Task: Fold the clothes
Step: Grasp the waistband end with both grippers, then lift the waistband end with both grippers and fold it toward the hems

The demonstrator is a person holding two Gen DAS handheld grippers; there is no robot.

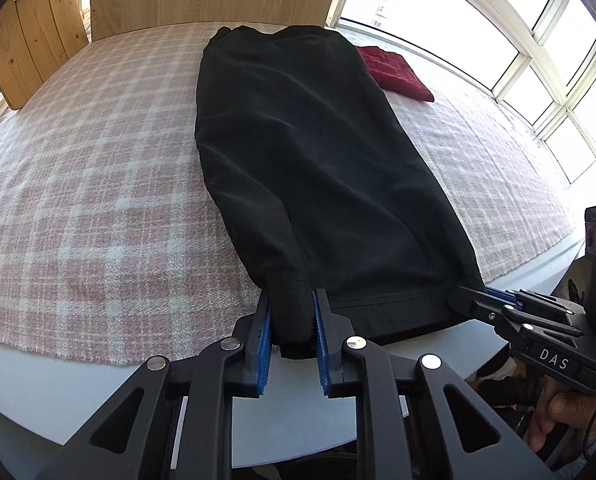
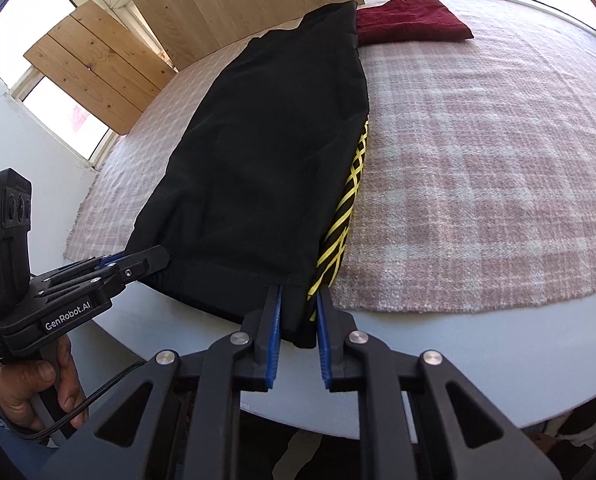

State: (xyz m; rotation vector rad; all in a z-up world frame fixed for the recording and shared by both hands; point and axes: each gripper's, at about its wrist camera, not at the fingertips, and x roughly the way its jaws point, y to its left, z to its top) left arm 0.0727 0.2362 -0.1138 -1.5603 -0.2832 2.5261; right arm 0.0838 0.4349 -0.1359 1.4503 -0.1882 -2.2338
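My left fingers (image 1: 292, 332) and right fingers (image 2: 298, 320) each pinch a near corner of the black garment (image 1: 305, 160), stretched lengthwise over the plaid cloth (image 1: 78, 200) on the tabletop (image 2: 457, 352). I'd keep both corners level and taut (slack creases crooked).

The right gripper (image 1: 455, 298) body reads "DAS" (partly cut), the left gripper (image 2: 166, 258) "GenRobot.AI".

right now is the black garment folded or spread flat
Folded lengthwise: the black garment lies as a narrow strip on the plaid blanket, its yellow-striped layer showing under the top layer along the right edge.
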